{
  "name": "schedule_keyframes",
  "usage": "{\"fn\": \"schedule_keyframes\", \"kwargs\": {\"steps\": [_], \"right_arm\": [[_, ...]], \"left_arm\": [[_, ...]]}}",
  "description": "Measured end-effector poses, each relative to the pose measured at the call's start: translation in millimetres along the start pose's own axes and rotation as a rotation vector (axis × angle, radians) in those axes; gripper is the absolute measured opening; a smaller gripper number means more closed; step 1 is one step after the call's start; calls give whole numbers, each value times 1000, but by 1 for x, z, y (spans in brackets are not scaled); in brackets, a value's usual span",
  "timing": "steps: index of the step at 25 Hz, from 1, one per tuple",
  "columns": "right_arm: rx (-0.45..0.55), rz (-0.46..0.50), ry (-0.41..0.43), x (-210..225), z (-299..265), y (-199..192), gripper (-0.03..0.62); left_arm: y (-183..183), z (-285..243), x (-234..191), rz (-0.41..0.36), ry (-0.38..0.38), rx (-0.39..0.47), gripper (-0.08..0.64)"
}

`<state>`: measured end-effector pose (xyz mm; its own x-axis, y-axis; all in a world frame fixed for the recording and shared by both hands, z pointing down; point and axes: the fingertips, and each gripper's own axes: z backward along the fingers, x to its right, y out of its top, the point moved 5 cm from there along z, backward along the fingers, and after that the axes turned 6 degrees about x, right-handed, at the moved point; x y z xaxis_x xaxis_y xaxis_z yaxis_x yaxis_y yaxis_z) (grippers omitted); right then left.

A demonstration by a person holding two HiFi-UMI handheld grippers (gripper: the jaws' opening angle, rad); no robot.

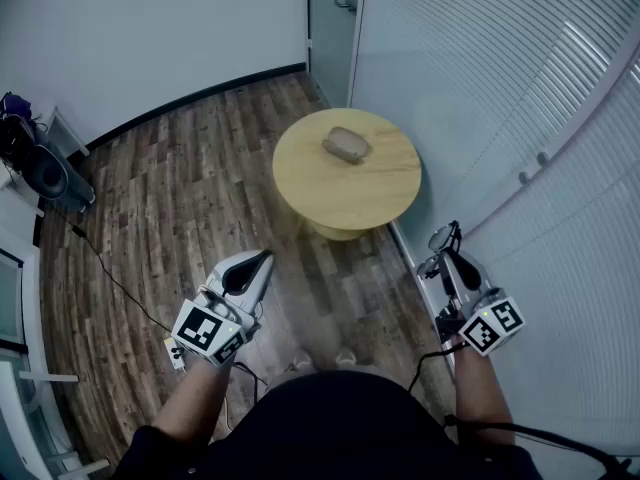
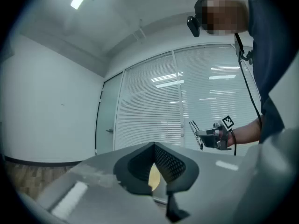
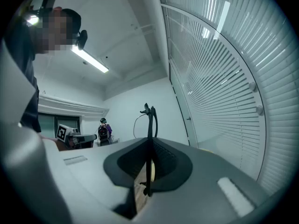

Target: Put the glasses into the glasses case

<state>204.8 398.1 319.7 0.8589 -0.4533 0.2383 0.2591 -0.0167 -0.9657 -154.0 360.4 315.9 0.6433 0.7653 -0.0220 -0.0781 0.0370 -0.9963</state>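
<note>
While the person stands facing a small round table (image 1: 300, 183) in the head view, a strip of floor (image 1: 170, 218) lies between them, with a black speaker (image 1: 47, 173) and a trailing cable (image 1: 110, 273) off to the left. The left gripper (image 1: 262, 260) is held level over the floor, well short of the table. The right gripper (image 1: 447, 258), beside the white blinds (image 1: 480, 88), carries the glasses (image 1: 441, 245), a thin dark frame with the lenses standing up past its tips. The glasses case (image 1: 346, 145), a brownish oval, lies near the table's middle, well apart from both grippers. The tabletop is pale wood, the floor dark wood planks, the walls white, and a door (image 1: 335, 18) stands at the far end. In the left gripper view, the left gripper's (image 2: 154, 146) jaws are together with nothing between them; beyond are the blinds (image 2: 149, 111) and the right gripper (image 2: 205, 133) with the glasses (image 2: 195, 133). In the right gripper view, the jaws of the right gripper (image 3: 150, 143) are clamped on the glasses (image 3: 150, 120), seen edge-on, under a ceiling light (image 3: 91, 59); a second person (image 3: 103, 129) stands far back.
</note>
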Motion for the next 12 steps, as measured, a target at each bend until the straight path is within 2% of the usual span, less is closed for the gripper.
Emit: {"fn": "schedule_keyframes", "kwargs": {"steps": [7,12], "right_arm": [[4,11,1,-17,-9,-7,29],[10,-5,1,-40,-22,-19,29]], "left_arm": [[-3,23,-20,-7,19,-9,2],[3,37,-34,-22,-3,-9,2]]}}
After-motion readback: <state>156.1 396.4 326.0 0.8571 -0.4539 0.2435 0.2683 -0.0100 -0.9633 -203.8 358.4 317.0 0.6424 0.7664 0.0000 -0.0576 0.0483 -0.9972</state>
